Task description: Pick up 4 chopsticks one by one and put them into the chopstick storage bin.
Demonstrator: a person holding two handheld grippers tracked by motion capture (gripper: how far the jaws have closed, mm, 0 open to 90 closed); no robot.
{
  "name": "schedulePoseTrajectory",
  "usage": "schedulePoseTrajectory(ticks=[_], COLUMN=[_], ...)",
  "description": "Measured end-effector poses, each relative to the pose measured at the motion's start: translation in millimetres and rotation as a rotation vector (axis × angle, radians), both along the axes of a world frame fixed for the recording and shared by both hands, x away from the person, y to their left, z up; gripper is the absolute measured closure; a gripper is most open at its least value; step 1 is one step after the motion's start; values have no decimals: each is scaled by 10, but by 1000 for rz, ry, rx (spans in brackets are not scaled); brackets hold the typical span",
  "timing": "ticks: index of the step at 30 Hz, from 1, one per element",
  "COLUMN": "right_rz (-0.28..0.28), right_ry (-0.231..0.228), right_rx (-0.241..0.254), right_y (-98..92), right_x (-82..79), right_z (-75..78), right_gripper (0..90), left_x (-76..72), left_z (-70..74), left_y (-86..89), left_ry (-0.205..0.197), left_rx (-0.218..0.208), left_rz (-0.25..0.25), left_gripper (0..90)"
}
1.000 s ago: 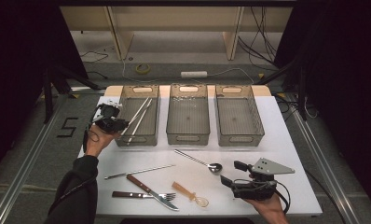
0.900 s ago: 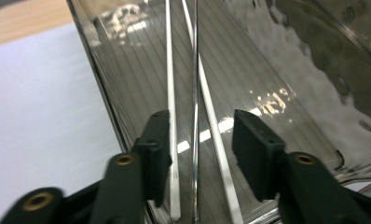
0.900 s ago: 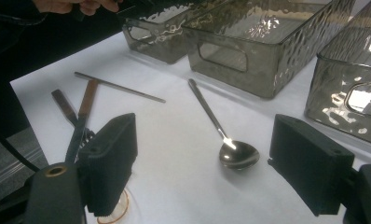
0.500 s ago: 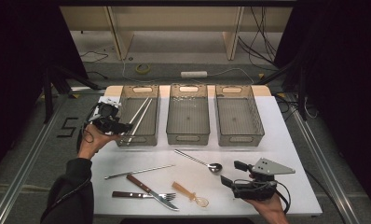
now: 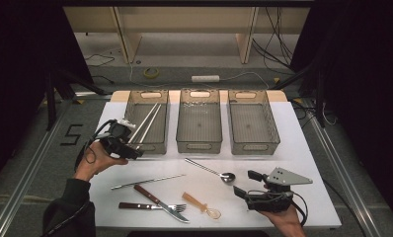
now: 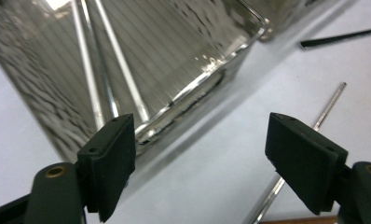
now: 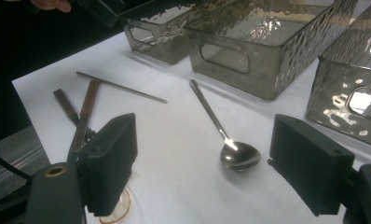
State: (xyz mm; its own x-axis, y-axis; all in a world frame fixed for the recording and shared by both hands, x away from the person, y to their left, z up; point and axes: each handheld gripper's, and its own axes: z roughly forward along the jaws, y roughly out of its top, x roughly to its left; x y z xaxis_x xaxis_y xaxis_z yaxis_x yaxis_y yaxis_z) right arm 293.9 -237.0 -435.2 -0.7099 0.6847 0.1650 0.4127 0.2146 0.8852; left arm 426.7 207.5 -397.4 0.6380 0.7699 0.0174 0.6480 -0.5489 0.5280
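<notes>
Fingers on the left gripper [image 5: 135,152] stand wide apart with nothing between them, and they have just been opening. In the left gripper view the black pads [image 6: 110,163] frame bare white table [image 5: 303,148] beside the near corner of the left bin [image 6: 174,60].

Left hand [image 5: 93,160] sits at middle left of the high view, forearm coming up from the bottom-left corner, gripper angled toward the front-left corner of the left bin. Two metal chopsticks [image 5: 146,122] lie diagonally inside that bin, clear of the pads.

Right gripper [image 5: 245,183] sits at lower right of the high view, hand under it at the bottom edge, grey plate on top. Its jaws are apart and empty, pointing left toward the spoon [image 5: 212,170].

Loose on the table at lower centre:
- single metal chopstick [image 5: 147,181], roughly level; its end also shows past the right pad in the left gripper view
- knife [image 5: 146,194] and fork [image 5: 152,206] with brown handles, crossed
- small amber spoon [image 5: 200,205], just right of the fork tines
- metal spoon, bowl toward the right gripper

Middle bin [image 5: 199,123] and right bin [image 5: 251,123] stand next to the left one along the upper part of the table. Nothing lies between the right gripper and the spoon.
</notes>
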Motion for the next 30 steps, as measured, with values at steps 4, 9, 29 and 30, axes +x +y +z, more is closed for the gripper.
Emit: schedulePoseTrajectory(ticks=[4,9,29,30], right_rz=[1,2,4,3], right_ry=[-1,-1,-1,0], right_rx=[3,3,4,4], right_y=[-2,-1,2,0], right_x=[-1,-4,-5,-4], right_z=[2,3,5,5], right_gripper=[239,239,239,239], left_x=[-61,-117,-218,-217], left_z=[-41,-97,-348,-361], left_y=[-109,-202,-390,-394], left_ry=[11,27,139,144], left_rx=[34,79,211,220], left_rz=[-36,-72,-153,-163], left_gripper=[214,201,259,277])
